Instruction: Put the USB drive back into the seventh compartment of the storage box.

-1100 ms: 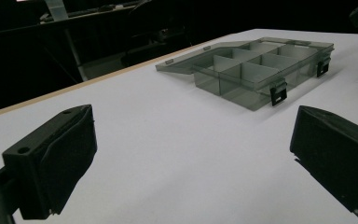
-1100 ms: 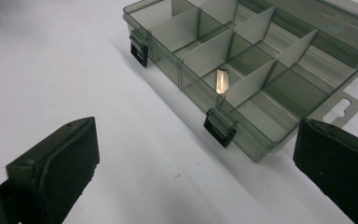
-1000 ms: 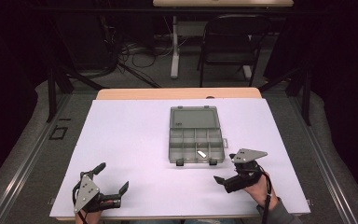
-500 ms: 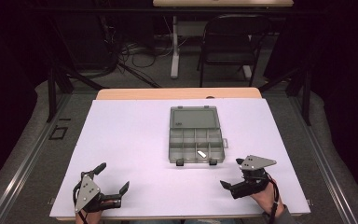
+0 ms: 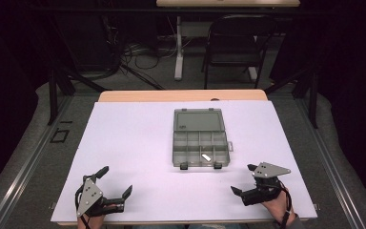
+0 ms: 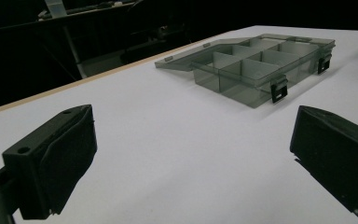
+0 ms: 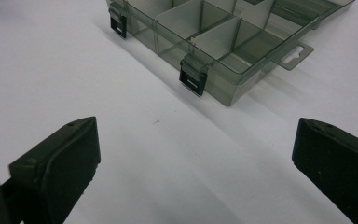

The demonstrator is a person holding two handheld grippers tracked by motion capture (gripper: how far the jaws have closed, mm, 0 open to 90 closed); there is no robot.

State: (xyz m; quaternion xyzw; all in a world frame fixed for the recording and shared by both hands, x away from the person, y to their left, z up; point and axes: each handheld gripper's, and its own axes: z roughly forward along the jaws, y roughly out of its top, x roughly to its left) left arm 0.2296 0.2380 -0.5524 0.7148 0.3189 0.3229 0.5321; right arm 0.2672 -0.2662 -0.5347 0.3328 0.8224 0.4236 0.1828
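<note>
Worktop (image 5: 138,143) brightly lit from overhead, w/ the white sheet near blown out; room behind is very dark, detail lost in black. High view soft, low-res, slightly grainy. Organizer box (image 6: 256,70) casts a soft short shadow. Both gripper views: near jaws blurred, big & dark at bottom corners; box reasonably sharp, mild glare on plastic.

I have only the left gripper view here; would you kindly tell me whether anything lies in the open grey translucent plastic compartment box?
Observer: Yes, the high view shows one small white piece in a front-row compartment of the grey translucent plastic compartment box.
Operator: Thank you. Where is the right gripper?
Observer: The right gripper is off the box's front right corner, apart from it, jaws open.
Operator: Has the box a hang tab?
Observer: Yes, a clear hang tab sticks out from its right side.
</note>
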